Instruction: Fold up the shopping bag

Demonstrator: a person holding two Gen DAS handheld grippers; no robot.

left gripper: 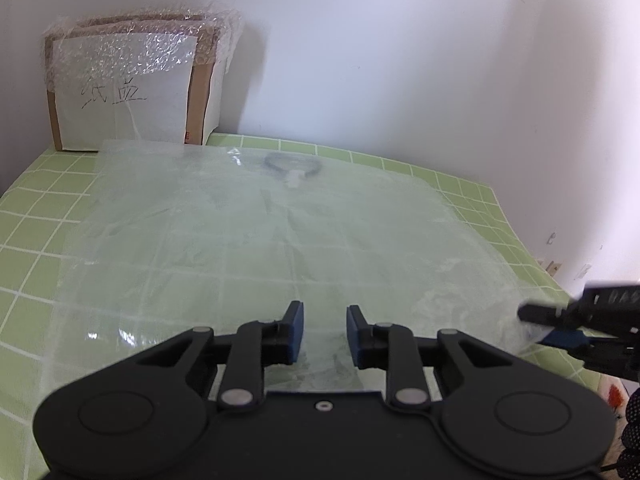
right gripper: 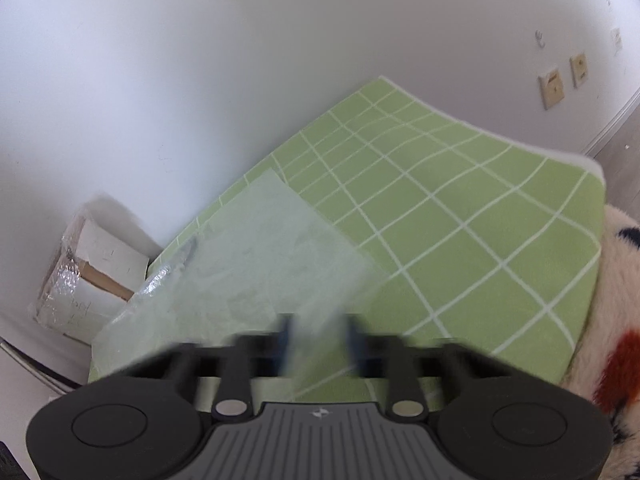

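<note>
Grabbing the near edge cleanly is key here: the thin see-through plastic shopping bag [left gripper: 280, 240] lies flat on the green grid-patterned bench [left gripper: 36, 216], left gripper [left gripper: 324, 330] jaws parted and empty above it, right gripper [right gripper: 316, 340] too blurred to call.

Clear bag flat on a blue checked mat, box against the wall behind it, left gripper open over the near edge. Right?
Not quite: the mat is green with white lines, as the left wrist view shows. The rest holds: bag flat, box at the wall, left gripper open.

White walls [right gripper: 200, 60]; green grid mat [right gripper: 460, 208]; wrapped cardboard box [left gripper: 128, 84] against wall; wall sockets [right gripper: 554, 86].
</note>
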